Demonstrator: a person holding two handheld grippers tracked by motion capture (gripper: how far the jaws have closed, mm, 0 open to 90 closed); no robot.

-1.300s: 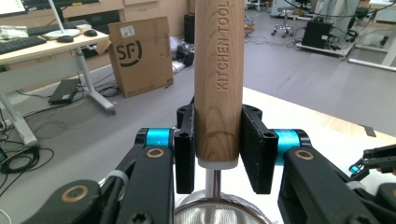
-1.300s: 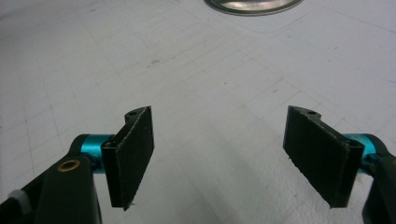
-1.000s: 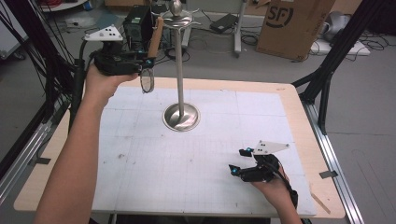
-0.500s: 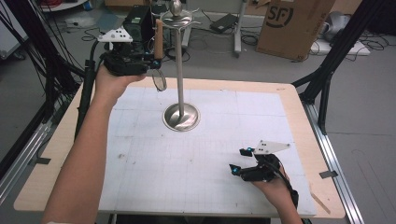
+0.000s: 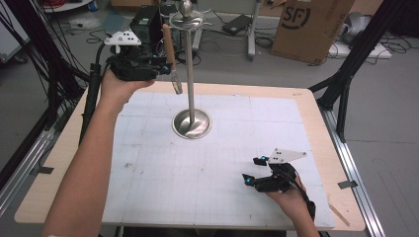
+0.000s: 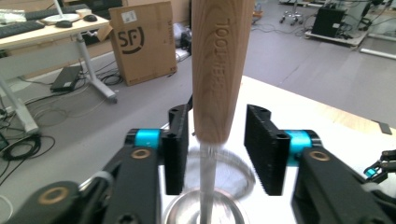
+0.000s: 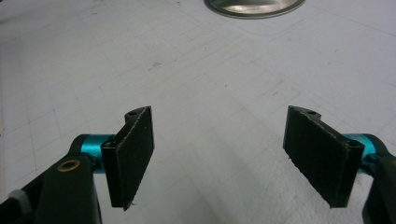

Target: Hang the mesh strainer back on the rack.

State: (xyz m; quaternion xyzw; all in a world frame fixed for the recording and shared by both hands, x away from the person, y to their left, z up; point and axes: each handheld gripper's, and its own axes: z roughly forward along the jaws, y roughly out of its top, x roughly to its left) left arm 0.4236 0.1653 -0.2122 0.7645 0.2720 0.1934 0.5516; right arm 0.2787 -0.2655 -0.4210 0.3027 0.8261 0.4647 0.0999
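Your left gripper, jaws released around the utensil hanging from the stand; right gripper rests open.

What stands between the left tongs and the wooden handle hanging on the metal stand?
Nothing visible does. The wooden handle hangs between the open jaws of the left tongs, with a clear gap on one side.

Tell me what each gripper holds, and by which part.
Neither holds anything: the left gripper stands open around the hanging utensil's wooden handle; the right gripper is open.
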